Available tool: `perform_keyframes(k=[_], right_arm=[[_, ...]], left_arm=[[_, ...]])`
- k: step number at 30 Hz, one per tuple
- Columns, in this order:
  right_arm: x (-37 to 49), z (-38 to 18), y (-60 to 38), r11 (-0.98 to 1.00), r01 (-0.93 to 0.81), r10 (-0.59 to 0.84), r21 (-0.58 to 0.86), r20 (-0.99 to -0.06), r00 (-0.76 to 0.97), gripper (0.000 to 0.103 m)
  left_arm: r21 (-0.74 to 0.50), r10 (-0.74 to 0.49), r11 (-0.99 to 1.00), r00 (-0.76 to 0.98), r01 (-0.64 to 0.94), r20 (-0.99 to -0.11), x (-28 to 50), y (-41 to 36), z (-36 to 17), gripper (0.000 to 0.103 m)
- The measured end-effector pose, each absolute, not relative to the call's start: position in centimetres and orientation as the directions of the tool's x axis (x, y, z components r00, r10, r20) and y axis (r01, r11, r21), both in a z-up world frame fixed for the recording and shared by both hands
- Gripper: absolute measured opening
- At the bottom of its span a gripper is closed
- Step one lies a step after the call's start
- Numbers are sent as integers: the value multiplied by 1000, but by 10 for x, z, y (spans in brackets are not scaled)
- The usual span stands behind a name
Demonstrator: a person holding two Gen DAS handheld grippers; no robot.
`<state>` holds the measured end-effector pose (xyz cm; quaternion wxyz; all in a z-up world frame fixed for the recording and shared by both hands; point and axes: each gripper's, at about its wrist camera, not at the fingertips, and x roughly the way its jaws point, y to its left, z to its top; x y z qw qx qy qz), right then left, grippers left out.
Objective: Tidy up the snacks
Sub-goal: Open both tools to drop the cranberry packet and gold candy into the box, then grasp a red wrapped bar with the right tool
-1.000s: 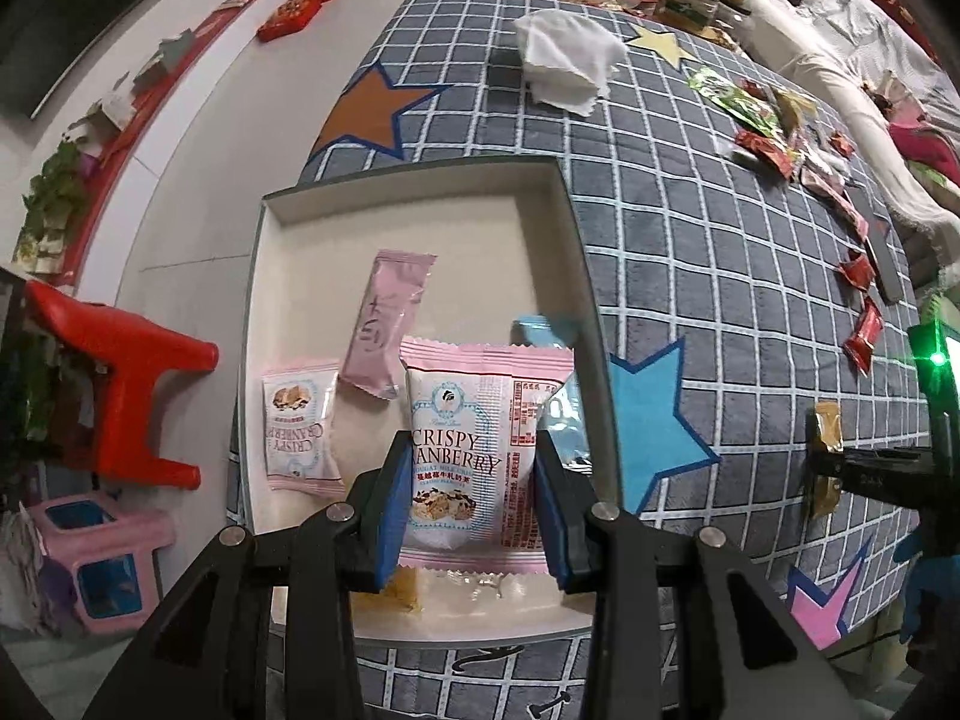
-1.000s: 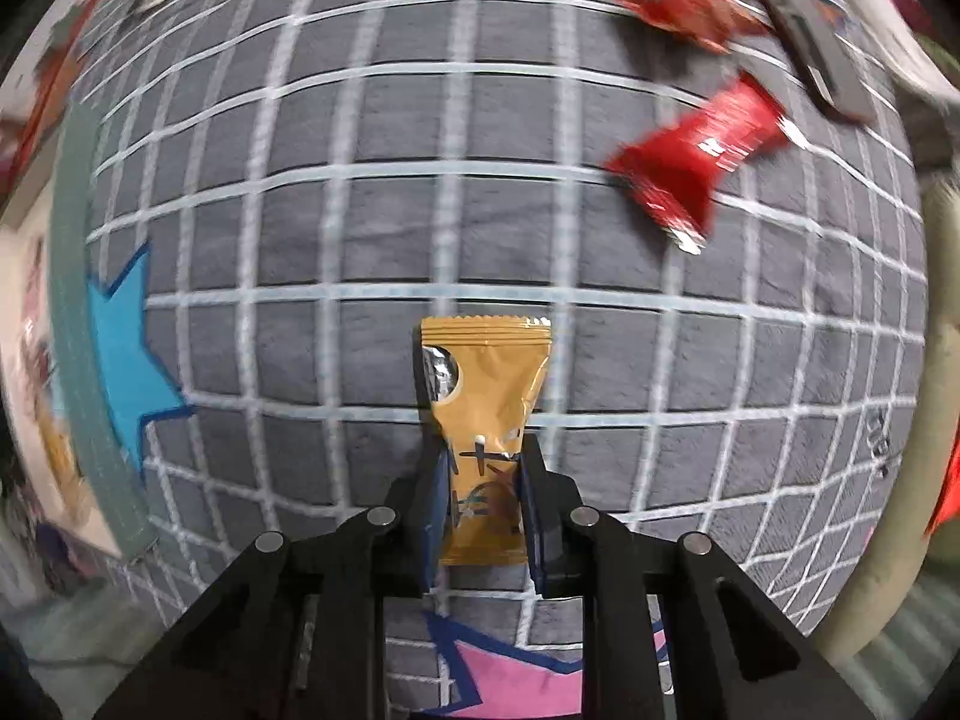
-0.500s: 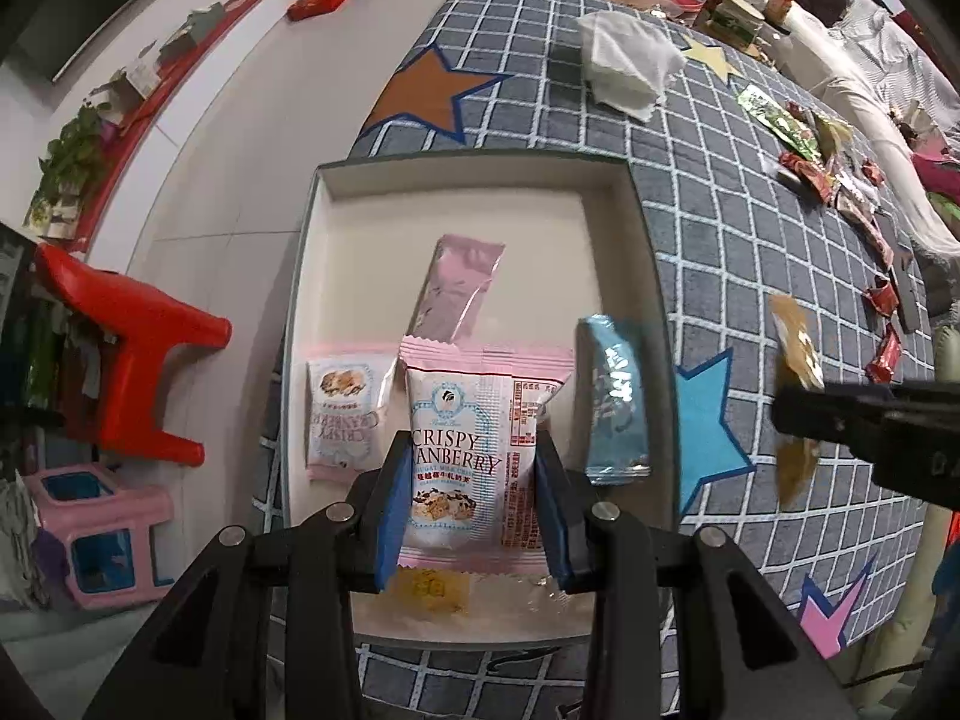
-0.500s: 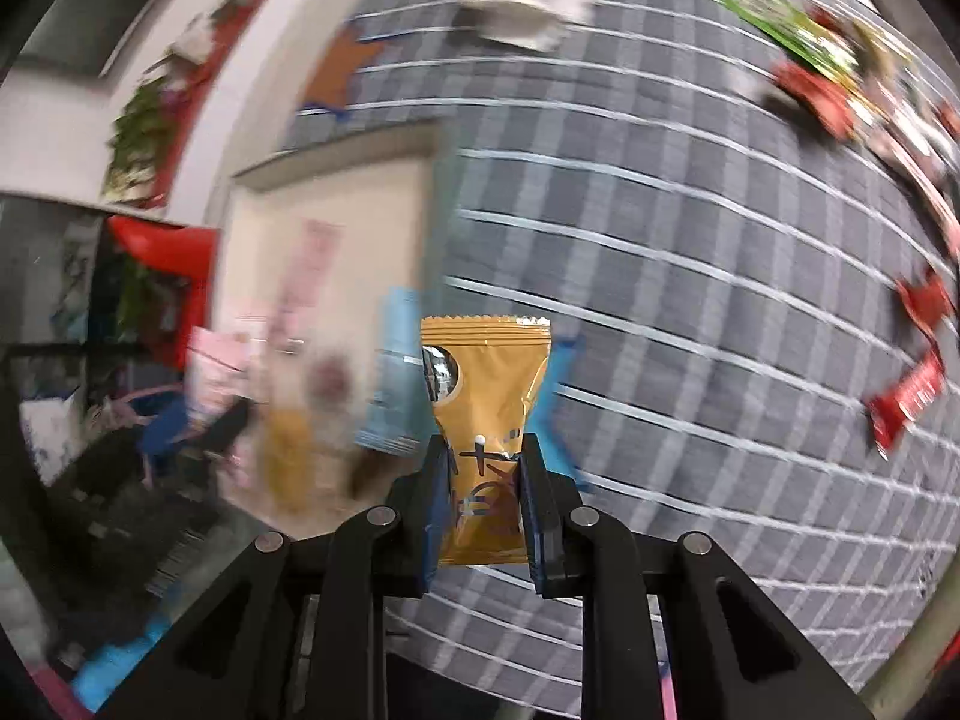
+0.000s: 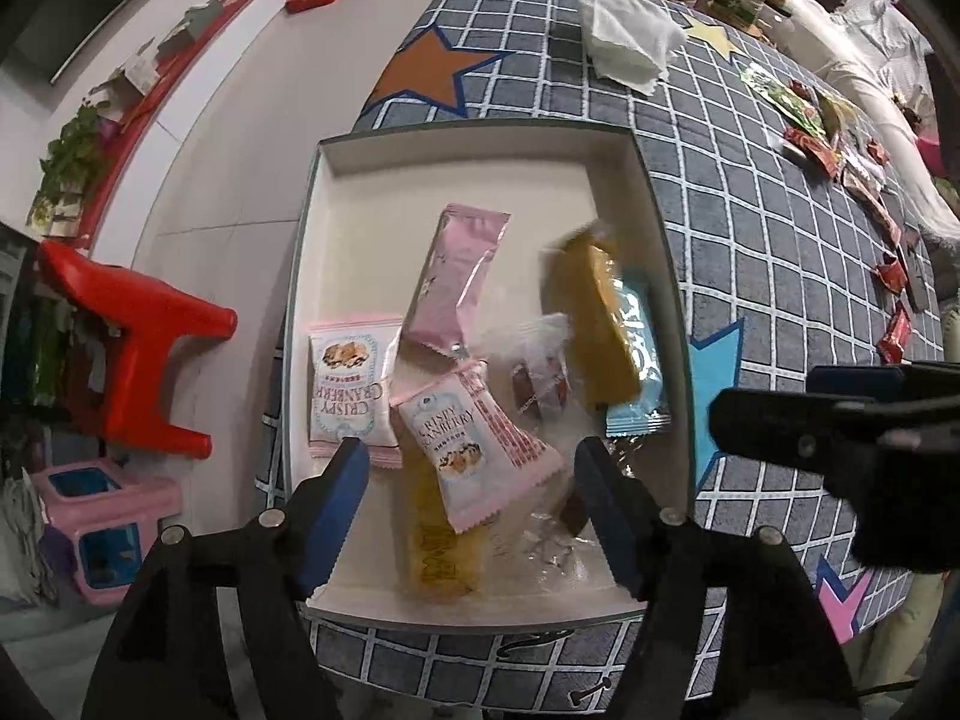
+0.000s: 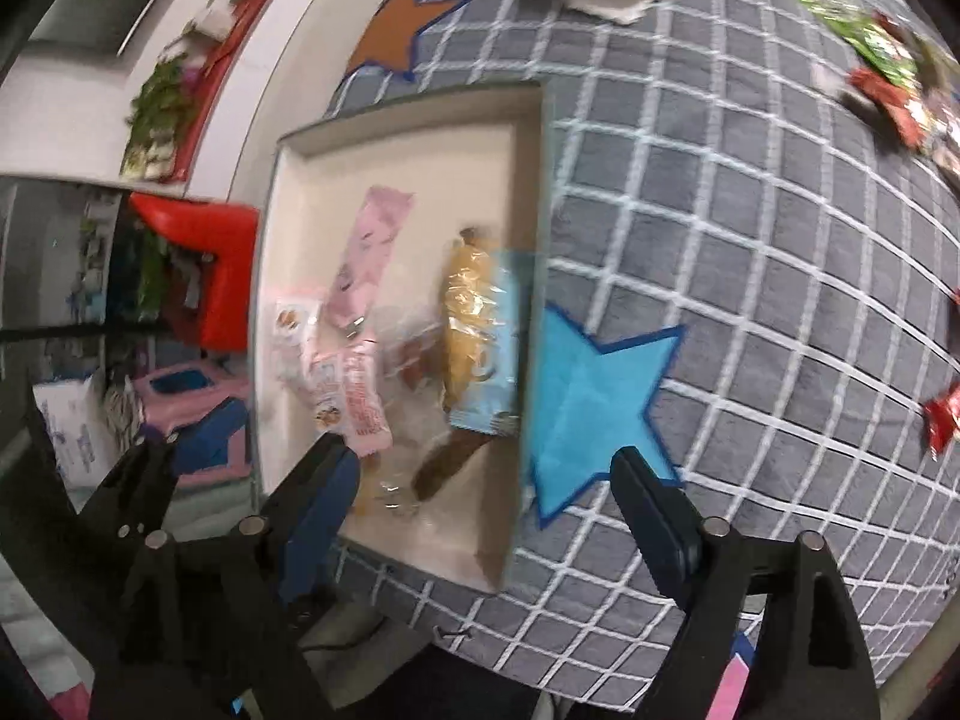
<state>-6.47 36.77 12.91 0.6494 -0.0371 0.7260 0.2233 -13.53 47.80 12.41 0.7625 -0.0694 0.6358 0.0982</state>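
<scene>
Left gripper [image 5: 471, 480] spread wide and empty above the near end of the shallow box [image 5: 480, 135]; tilted just past its fingers, a Crispy Cranberry packet [image 5: 474, 450], blurred, apparently just released. Right gripper [image 6: 486, 492] likewise wide open, holding nothing, poised over the box's right wall; an orange packet [image 6: 465, 306] blurred over the light blue packet [image 6: 501, 354], seemingly dropping in.

Step in hand, by the look of it: letting go of two snacks into the box. Next move probably calls for lifting both grippers clear and reaching right for more.

Also in the box: a second Crispy Cranberry packet [image 5: 351, 384], a long pink wrapper [image 5: 459, 276], a yellow bar [image 5: 444, 546], clear-wrapped sweets [image 5: 540, 378].

Beyond, on the checked star-patterned cloth [image 5: 780, 276]: red packets [image 5: 894, 330] well apart to the right, white tissues [image 5: 630, 42] at the far end. Nothing blocking the way there. Red stool [image 5: 138, 348] on the floor, left.
</scene>
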Motion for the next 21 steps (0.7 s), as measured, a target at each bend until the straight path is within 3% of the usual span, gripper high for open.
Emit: perform_keyframes(k=[5, 8, 21], right_arm=[[-59, 122, 329, 936, -264, 197, 233, -968, -156, 87], [-58, 113, 298, 958, -202, 172, 202, -972, -158, 103], [-38, 84, 111, 973, 228, 73, 37, -985, -153, 103]], left_arm=[[23, 61, 978, 176, -207, -983, -127, 464, 127, 77], [19, 52, 983, 176, -180, -983, -121, 452, 128, 78], [3, 5, 1000, 145, -13, -989, -96, 376, 127, 78]])
